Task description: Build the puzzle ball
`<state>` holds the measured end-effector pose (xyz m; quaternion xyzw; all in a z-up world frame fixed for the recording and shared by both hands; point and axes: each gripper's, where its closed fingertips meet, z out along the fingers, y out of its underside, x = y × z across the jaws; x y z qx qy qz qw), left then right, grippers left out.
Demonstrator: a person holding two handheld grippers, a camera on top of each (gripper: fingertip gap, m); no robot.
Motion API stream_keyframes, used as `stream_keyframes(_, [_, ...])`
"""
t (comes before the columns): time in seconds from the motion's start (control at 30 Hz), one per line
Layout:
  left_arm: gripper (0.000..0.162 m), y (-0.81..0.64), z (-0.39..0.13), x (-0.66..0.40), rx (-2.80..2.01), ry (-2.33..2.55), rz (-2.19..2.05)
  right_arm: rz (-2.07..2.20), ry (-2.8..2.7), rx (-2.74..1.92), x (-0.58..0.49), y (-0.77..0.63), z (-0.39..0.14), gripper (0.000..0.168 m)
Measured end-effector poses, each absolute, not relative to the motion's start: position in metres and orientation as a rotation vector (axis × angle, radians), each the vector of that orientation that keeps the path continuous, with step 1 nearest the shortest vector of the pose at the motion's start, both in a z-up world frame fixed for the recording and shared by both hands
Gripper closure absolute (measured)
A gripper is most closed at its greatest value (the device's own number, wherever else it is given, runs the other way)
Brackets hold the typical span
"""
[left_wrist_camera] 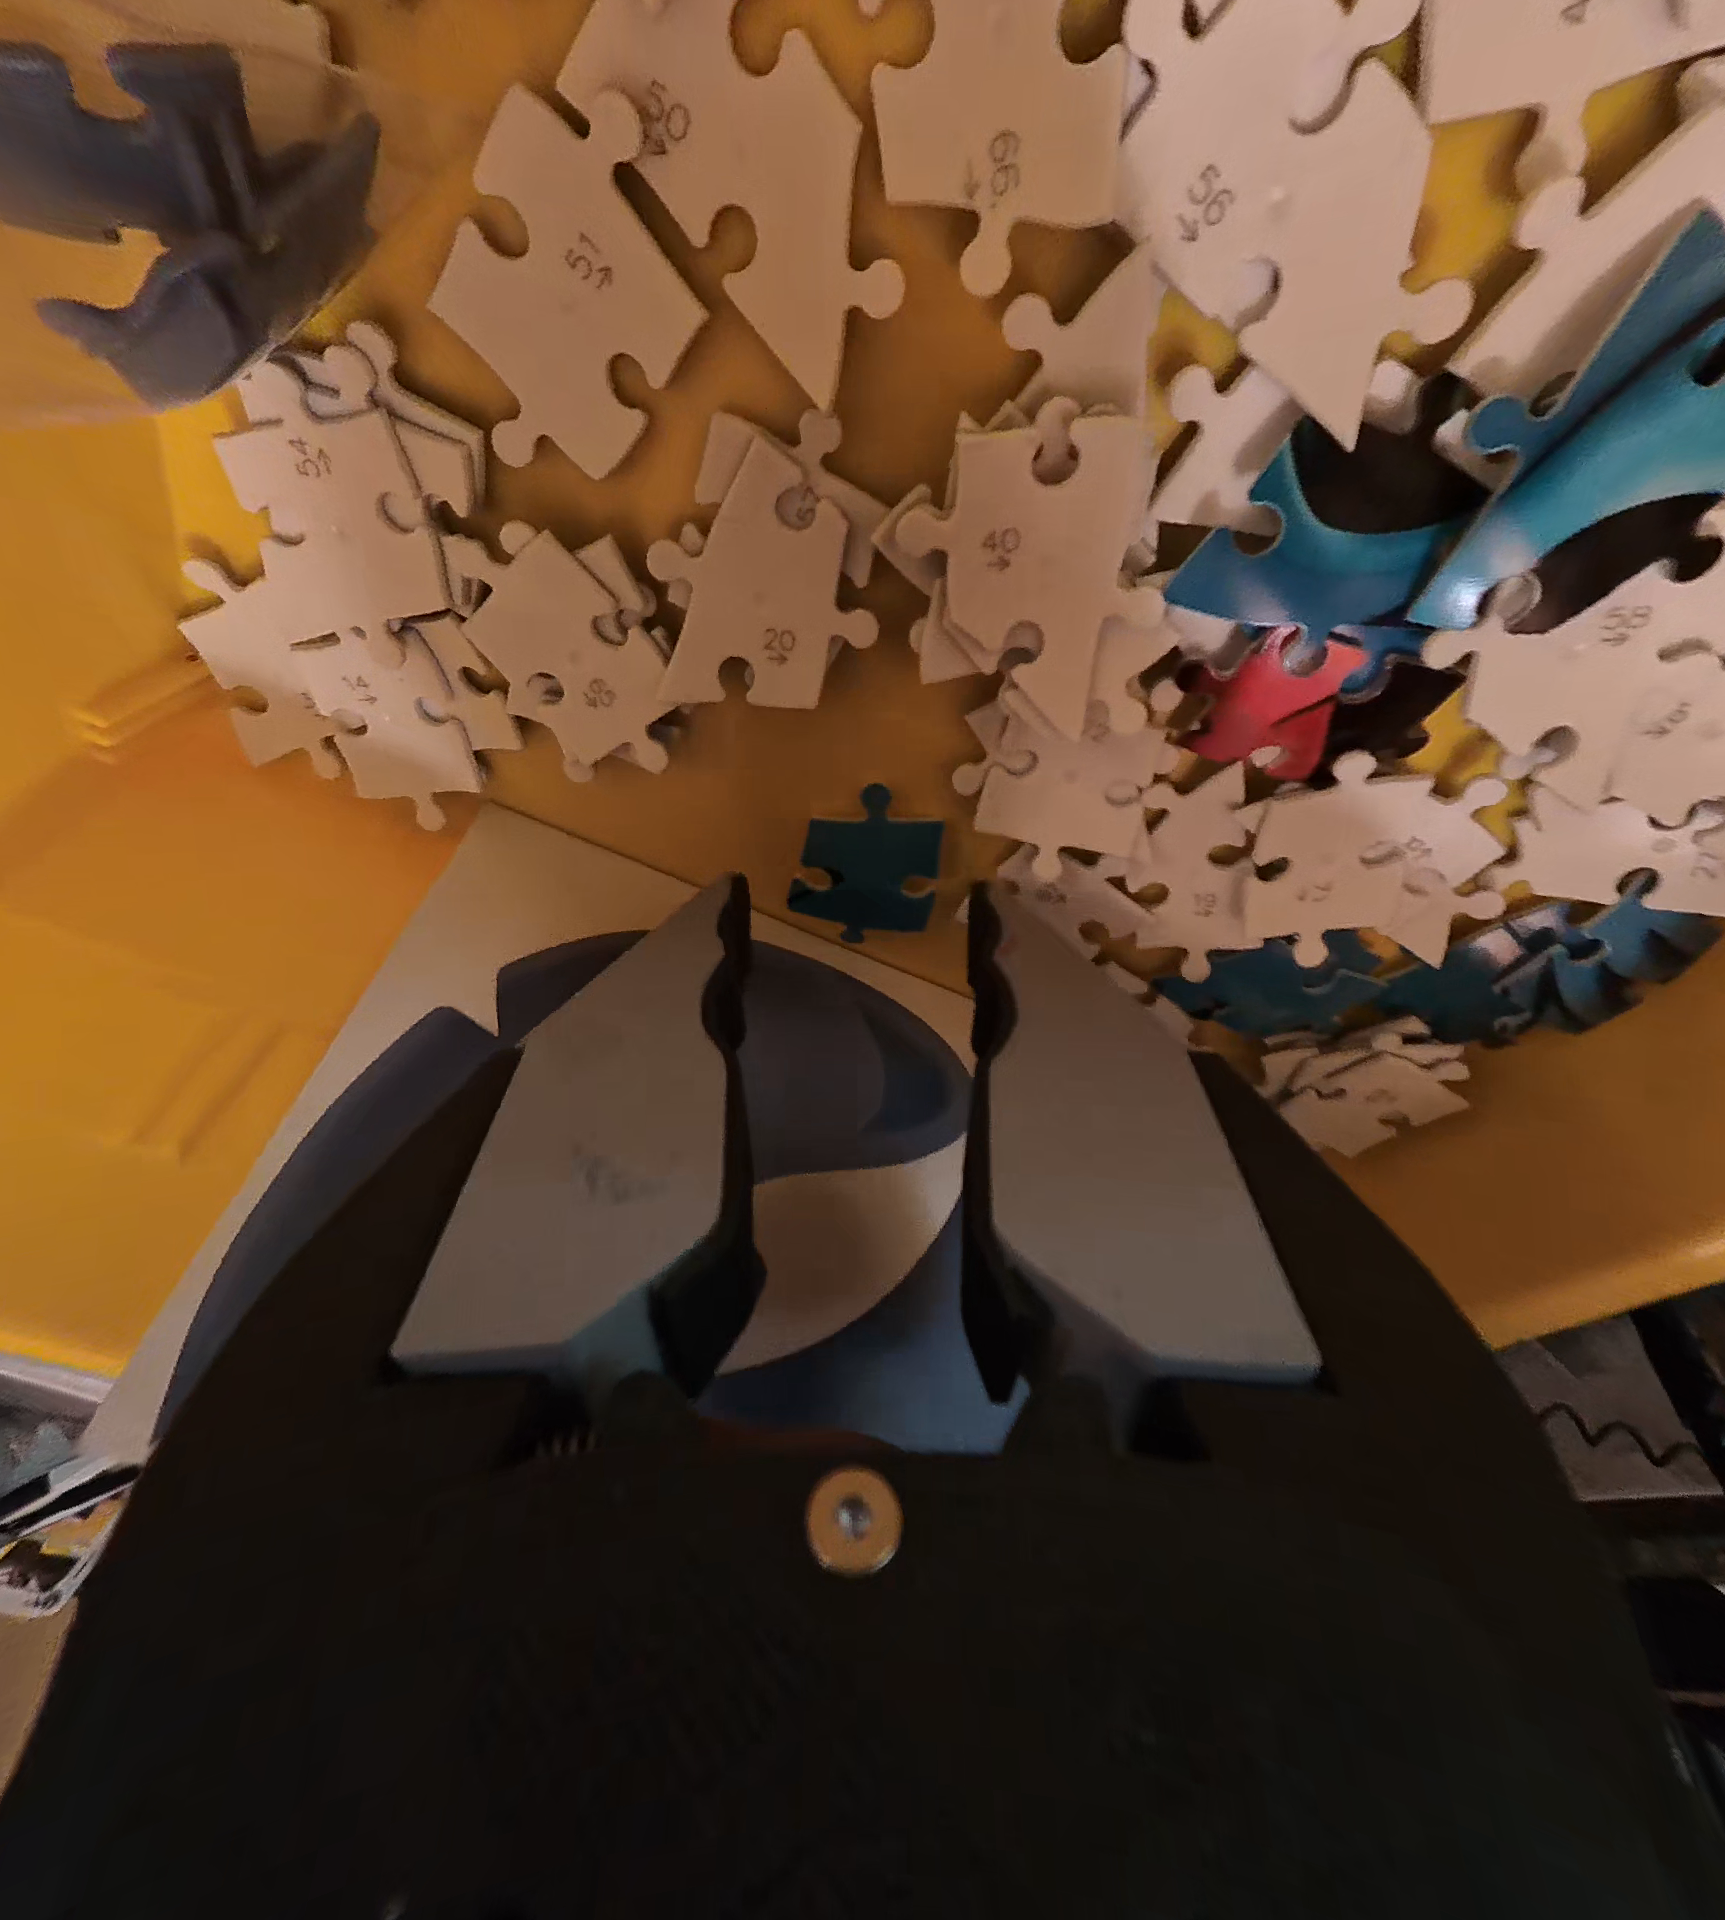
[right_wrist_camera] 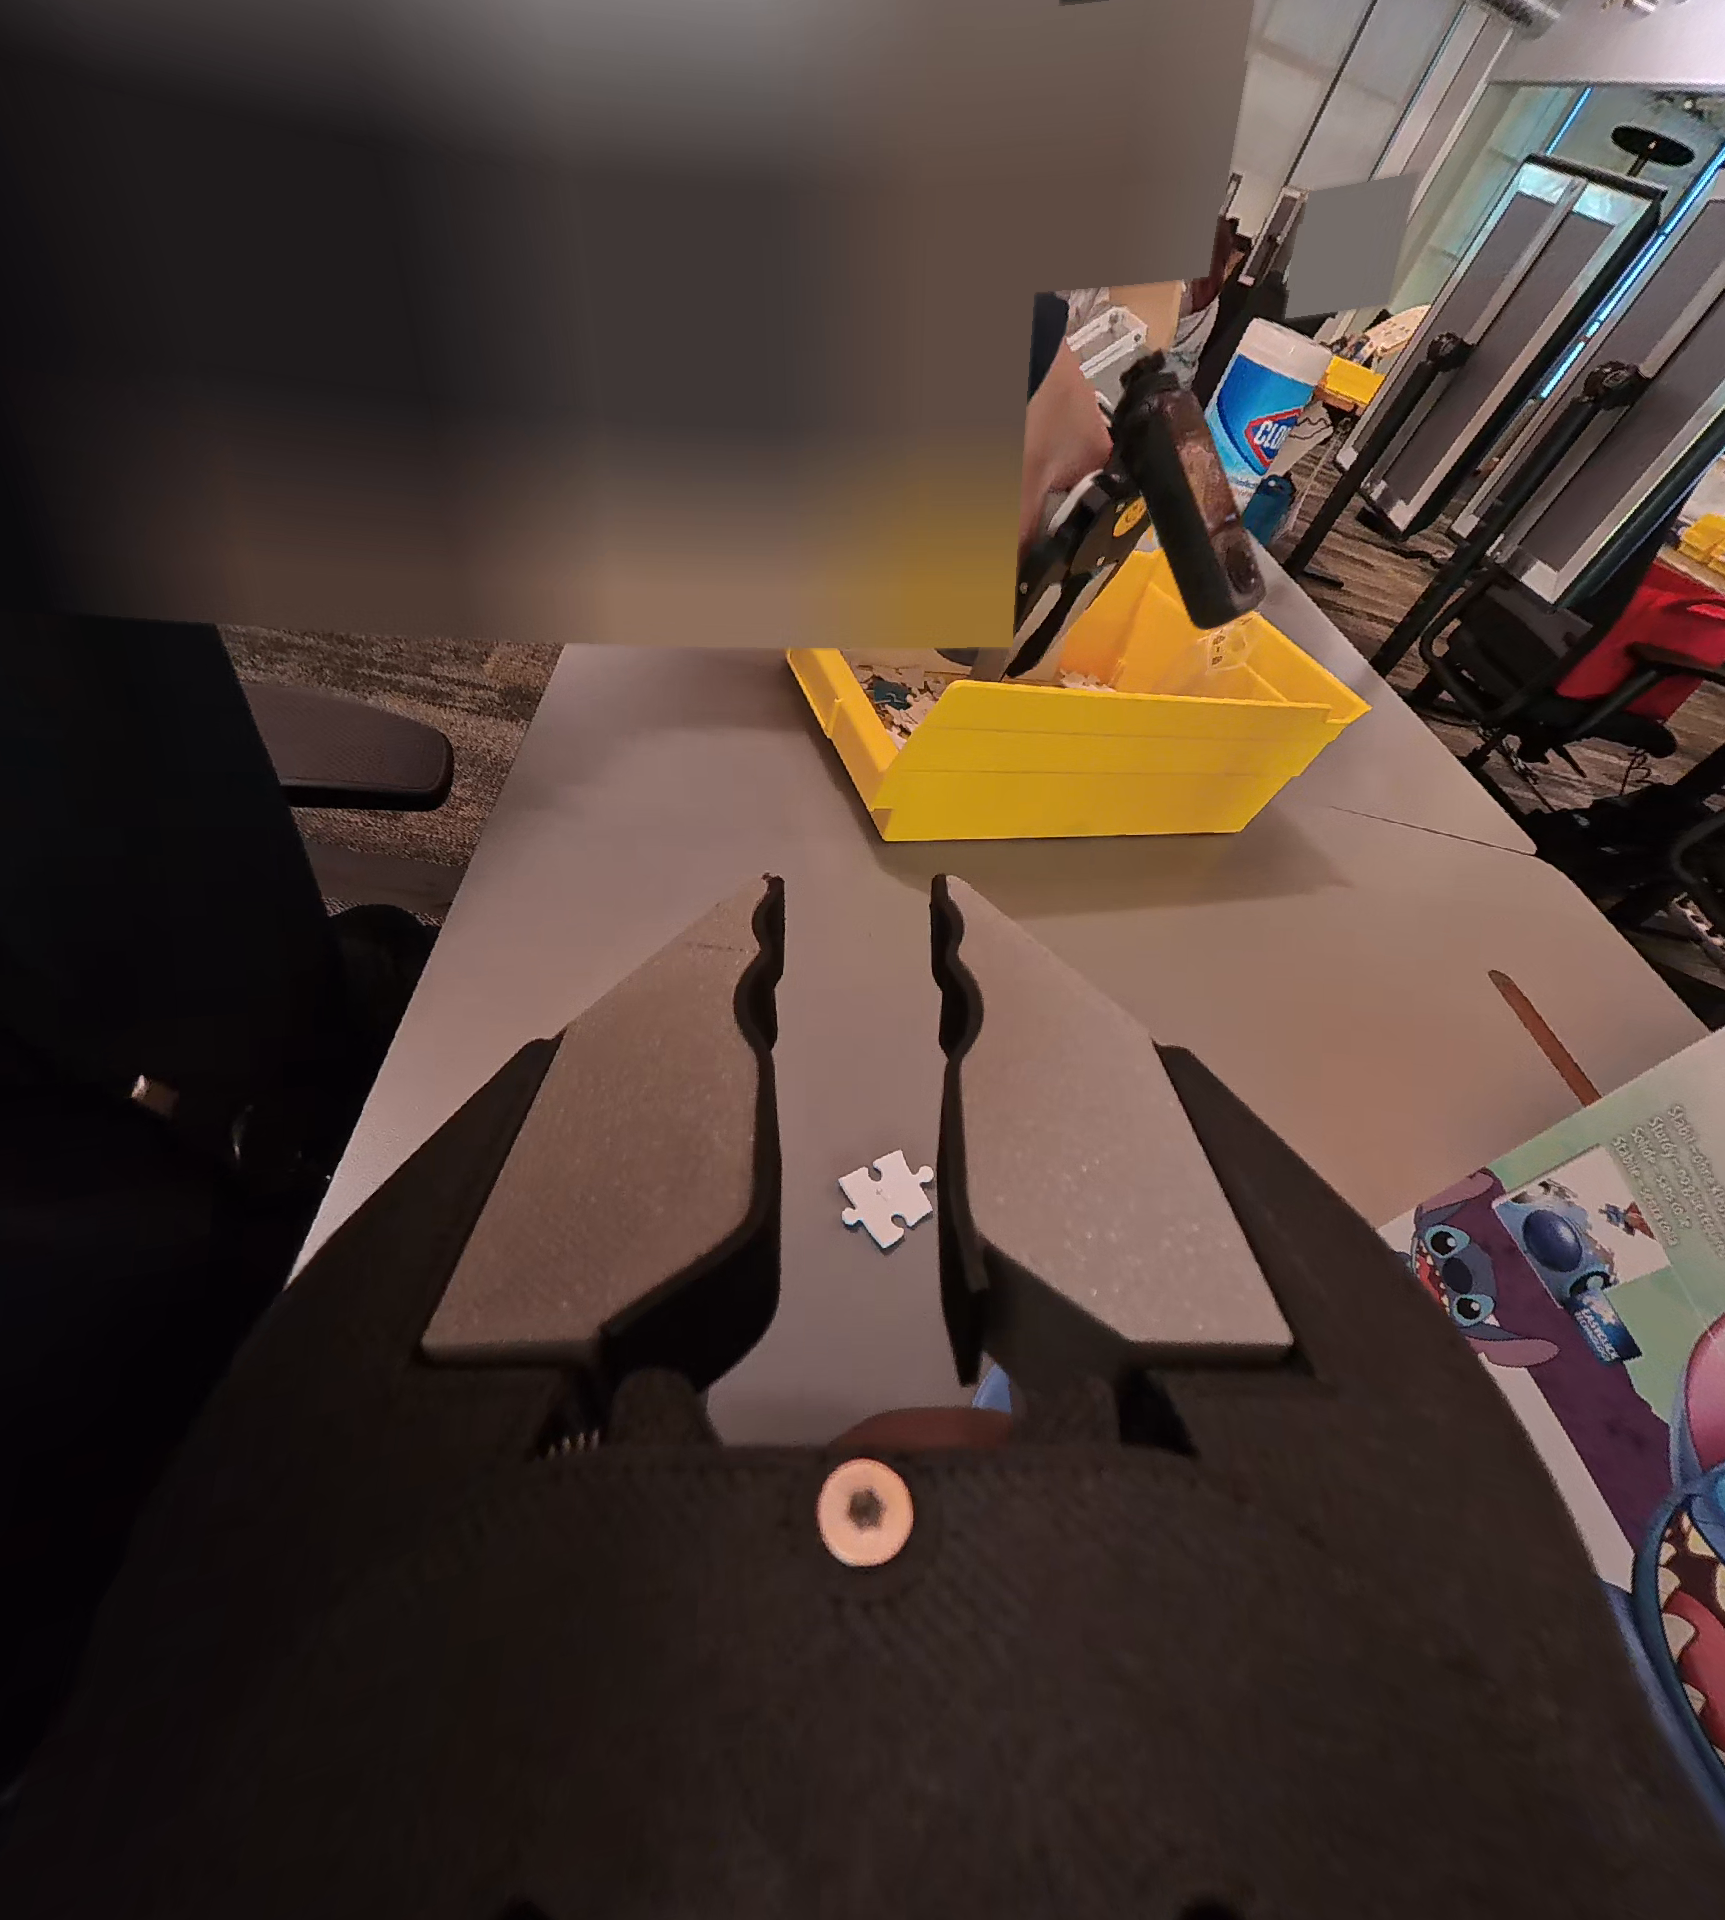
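Inside yellow bin (left_wrist_camera: 58, 935): puzzle pieces (left_wrist_camera: 775, 582).

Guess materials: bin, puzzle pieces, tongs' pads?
Bin: likely moulded plastic, glossy yellow with ribbed walls. Pieces: look like stiff plastic or coated card, matte grey backs, some curved. Left tongs pads: seemingly grey foam or rubber, finely speckled.
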<state>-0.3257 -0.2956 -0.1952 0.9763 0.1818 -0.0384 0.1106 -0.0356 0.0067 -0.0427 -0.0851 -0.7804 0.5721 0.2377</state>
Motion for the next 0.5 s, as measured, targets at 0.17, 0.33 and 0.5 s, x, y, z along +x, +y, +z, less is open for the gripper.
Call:
stream_keyframes(0.17, [0.116,-0.299,-0.198,-0.333,2.822,0.509,-0.180,1.567,-2.139,-0.235,-0.036,0.007,-0.043,0.144])
stream_keyframes(0.33, [0.119,-0.298,-0.198,-0.332,2.825,0.518,-0.154,1.568,-2.139,-0.232,-0.035,0.007,-0.043,0.144])
stream_keyframes(0.5, [0.140,-0.295,-0.200,-0.322,2.861,0.518,-0.081,1.567,-2.140,-0.225,-0.034,0.005,-0.043,0.144])
